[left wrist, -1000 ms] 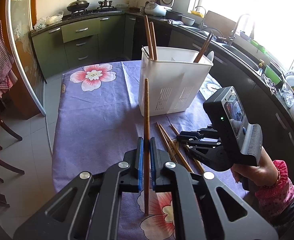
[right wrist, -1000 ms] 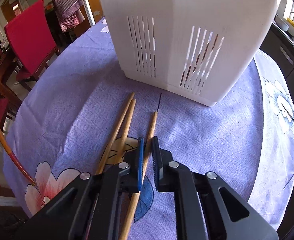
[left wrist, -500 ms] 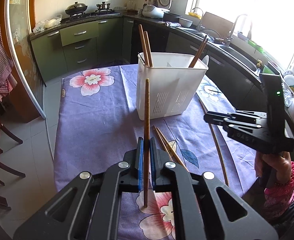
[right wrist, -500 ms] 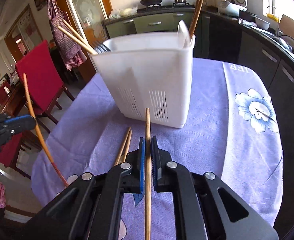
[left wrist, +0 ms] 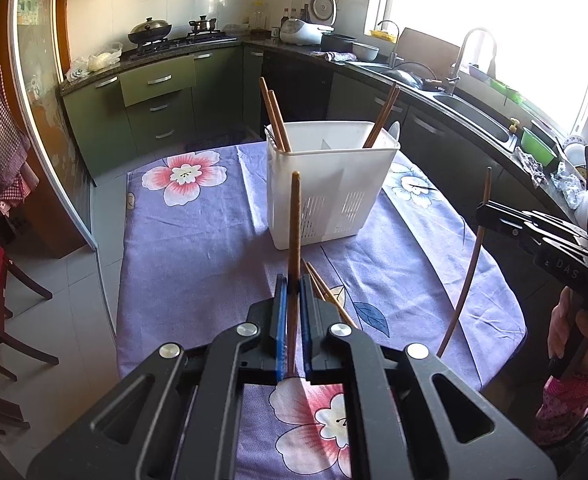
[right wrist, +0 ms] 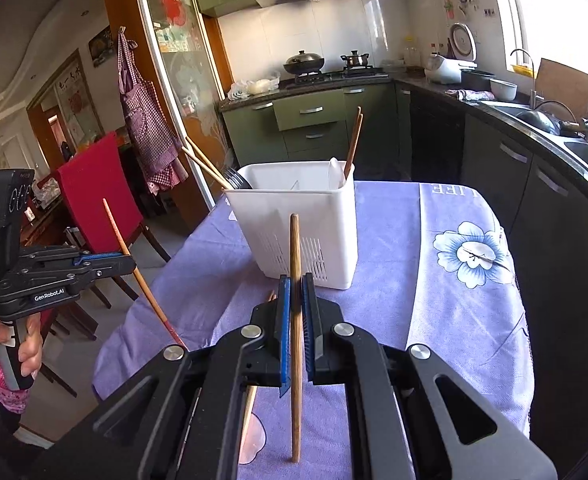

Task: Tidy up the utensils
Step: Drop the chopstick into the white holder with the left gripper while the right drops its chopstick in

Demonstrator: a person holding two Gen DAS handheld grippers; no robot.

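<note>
Left wrist view: our left gripper (left wrist: 290, 300) sits bottom centre, jaws clamped on a chopstick (left wrist: 294, 240) that stands up in front of the white utensil holder (left wrist: 330, 184) mid-frame on the purple floral tablecloth (left wrist: 197, 240). Loose chopsticks (left wrist: 326, 292) lie just right of the jaws. Right gripper (left wrist: 488, 210) at the right edge pinches a second chopstick (left wrist: 472, 256) near its upper end. Right wrist view: right gripper (right wrist: 296, 300) bottom centre, closed on its chopstick (right wrist: 295, 280), holder (right wrist: 294, 220) straight ahead, divider visible inside, chopsticks and a spoon already standing in it. Left gripper (right wrist: 127, 259) is at the left edge with its stick. For a good drop we likely raise the tip above the rim, pick the compartment with chopsticks, tilt the stick near upright, then release, one hand at a time so the sticks don't clash.
</note>
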